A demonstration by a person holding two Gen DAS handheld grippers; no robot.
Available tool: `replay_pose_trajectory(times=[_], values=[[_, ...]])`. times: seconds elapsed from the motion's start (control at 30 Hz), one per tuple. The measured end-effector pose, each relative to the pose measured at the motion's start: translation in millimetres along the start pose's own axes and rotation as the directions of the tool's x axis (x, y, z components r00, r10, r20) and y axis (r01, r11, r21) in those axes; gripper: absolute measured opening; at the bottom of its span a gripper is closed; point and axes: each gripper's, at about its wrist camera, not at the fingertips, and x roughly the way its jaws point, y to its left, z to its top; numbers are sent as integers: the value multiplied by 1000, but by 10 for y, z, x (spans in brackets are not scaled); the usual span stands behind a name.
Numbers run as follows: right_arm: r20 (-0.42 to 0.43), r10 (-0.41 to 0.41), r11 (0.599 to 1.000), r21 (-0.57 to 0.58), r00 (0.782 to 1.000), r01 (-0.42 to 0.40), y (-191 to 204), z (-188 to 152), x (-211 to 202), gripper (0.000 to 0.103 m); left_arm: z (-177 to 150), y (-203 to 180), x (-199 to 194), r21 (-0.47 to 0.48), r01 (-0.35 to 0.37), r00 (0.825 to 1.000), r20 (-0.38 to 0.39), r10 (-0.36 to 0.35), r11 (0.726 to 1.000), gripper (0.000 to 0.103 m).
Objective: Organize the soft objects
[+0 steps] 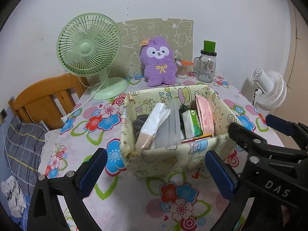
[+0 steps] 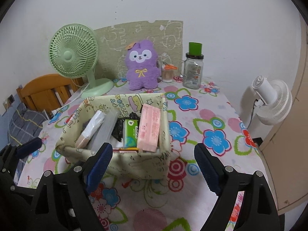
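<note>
Left wrist view: left gripper and right gripper both hang spread, holding nothing, before the fabric storage box of packets; purple plush toy sits behind.

Dim, even indoor light with a cool cast in both wrist views.

Shadows are soft: a faint one falls behind the green fan on the wall. No glare shows. Fisheye bending curves the table edges, black vignette fills the corners, and the near fingers at the bottom look slightly soft.
</note>
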Motion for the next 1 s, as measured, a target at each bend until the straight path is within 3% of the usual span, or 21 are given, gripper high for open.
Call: replay_pose_trajectory(times=[0.57, 1.0], values=[[58, -26, 1000, 9, 998, 26, -45, -222, -484, 91, -216, 237, -449, -42, -33, 998, 60, 35, 999, 103], [151, -35, 999, 18, 988, 33, -92, -292, -1000, 96, -264, 232, -878, -42, -46, 990, 132, 52, 998, 103]])
